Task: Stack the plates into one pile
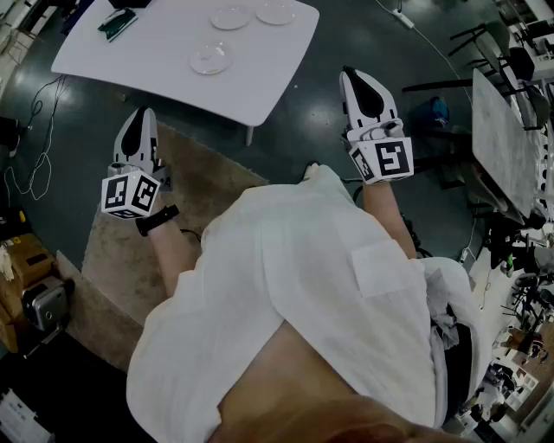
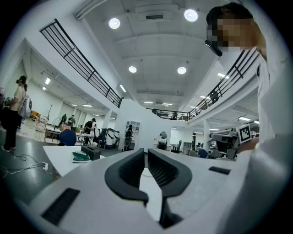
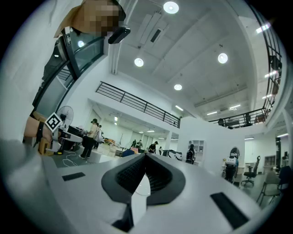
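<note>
**Plates not stacked yet, both claws empty**

Three small round clear glass plates are spread out on the white rectangular table (image 1: pixel 260 82), with none sitting on another. The nearest plate (image 1: pixel 210 59) is set towards the table's middle. The far-left plate (image 1: pixel 230 18) and the far-right plate (image 1: pixel 275 12) are parked side by side near the far edge.

Thin glass like this is probably light and stiff, but slippery and easily chipped. The rim looks like the only place a plate can be pinched. One edge likely has to be tipped up first, since the plates lie flat on a smooth top. A gentle set-down is called for when glass is lowered onto glass.

Both grippers are held out in front of the body, roughly level, aimed at the table but well short of the plates. The left gripper (image 1: pixel 140 117) is kept over the beige rug (image 1: pixel 199 177), with its jaws brought together and nothing caught between them. The right gripper (image 1: pixel 353 80) is held over the dark floor off the table's near right corner, its tips meeting, also empty.
</note>
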The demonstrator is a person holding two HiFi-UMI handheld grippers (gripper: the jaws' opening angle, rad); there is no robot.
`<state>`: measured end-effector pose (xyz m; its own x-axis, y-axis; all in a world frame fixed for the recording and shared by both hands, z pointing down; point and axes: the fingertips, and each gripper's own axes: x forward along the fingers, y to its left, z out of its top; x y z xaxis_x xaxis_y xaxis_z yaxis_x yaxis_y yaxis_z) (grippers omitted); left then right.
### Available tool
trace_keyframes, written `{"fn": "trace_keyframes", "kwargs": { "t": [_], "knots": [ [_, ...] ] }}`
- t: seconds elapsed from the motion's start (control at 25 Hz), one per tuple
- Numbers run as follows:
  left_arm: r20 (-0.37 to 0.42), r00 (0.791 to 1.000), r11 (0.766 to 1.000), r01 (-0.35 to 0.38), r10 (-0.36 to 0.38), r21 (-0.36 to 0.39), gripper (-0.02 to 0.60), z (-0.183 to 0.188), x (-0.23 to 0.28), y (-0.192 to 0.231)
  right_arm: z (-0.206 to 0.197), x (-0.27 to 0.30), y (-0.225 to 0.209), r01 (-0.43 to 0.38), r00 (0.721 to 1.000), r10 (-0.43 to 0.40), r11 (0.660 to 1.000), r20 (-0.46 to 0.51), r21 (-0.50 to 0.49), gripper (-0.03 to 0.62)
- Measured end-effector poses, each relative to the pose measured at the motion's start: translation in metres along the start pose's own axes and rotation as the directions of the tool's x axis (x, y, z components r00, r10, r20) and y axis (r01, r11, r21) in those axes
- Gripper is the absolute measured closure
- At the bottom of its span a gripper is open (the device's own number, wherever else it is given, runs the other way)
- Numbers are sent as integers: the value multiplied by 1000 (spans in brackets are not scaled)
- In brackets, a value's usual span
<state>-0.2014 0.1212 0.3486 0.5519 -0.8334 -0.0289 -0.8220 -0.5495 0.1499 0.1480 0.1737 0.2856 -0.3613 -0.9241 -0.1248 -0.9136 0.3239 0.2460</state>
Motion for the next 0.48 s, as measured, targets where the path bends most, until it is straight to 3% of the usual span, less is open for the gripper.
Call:
{"fn": "trace_keyframes", "kwargs": {
  "t": [0.32, 0.48],
  "knots": [
    [-8, 1000, 1000, -9, 9, -1, 551, -5, -5, 4, -5, 7, 7, -17, 1000, 17, 1000, -12, 0, 568],
    [-10, 1000, 1000, -9, 9, 0, 551, -7, -8, 2, -3, 6, 8, -43, 999, 42, 998, 18, 55, 568]
  ]
}}
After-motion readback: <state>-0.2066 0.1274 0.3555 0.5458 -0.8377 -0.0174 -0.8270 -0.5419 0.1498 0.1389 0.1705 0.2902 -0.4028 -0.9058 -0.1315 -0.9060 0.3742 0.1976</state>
